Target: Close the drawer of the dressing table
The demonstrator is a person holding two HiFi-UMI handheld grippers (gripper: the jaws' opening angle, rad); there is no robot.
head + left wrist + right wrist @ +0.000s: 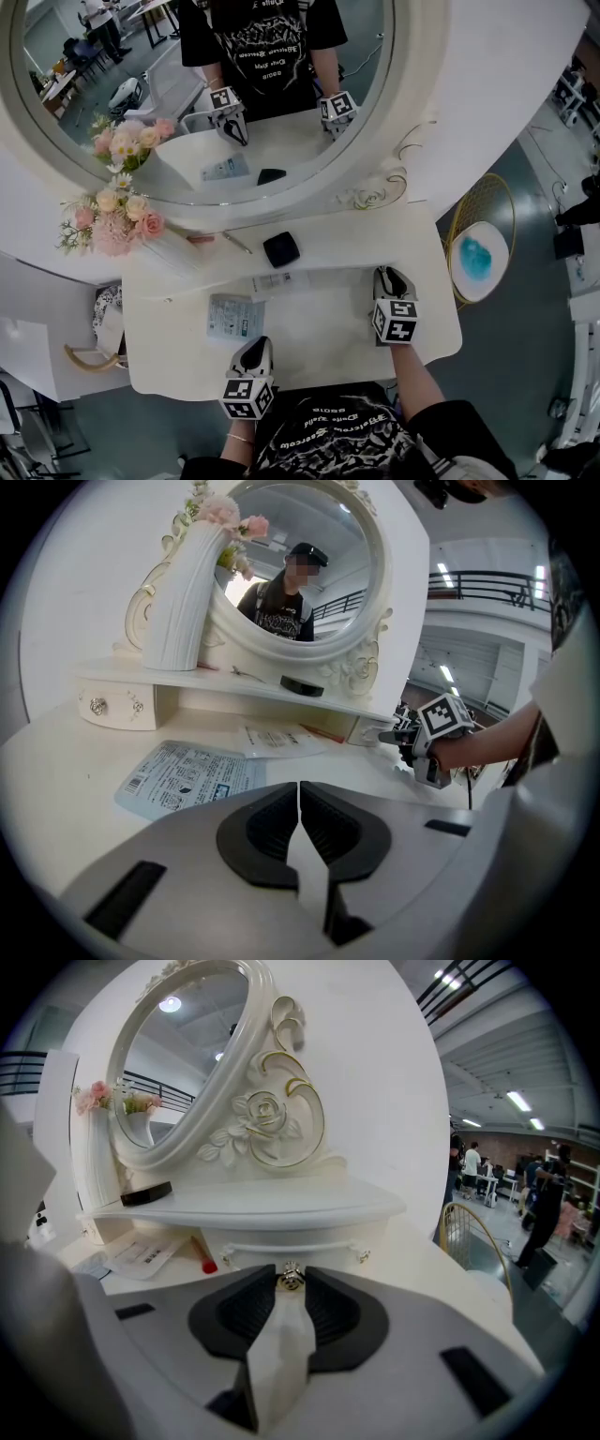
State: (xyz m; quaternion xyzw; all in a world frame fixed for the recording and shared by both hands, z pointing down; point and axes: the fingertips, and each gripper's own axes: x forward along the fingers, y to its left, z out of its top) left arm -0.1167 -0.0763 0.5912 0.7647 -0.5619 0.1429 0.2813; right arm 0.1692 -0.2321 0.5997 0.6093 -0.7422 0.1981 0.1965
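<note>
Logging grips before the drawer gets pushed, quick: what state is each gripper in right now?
Left gripper: closed, jaws together with nothing between them.
Right gripper: closed on the drawer knob.

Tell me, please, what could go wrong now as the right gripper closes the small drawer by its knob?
1. The right gripper pinches the small knob only with its jaw tips, so it may slip off in the push.
2. The red-capped stick lies close beside the drawer and could be knocked or catch.
3. A hard push may shake the tall vase above.
</note>
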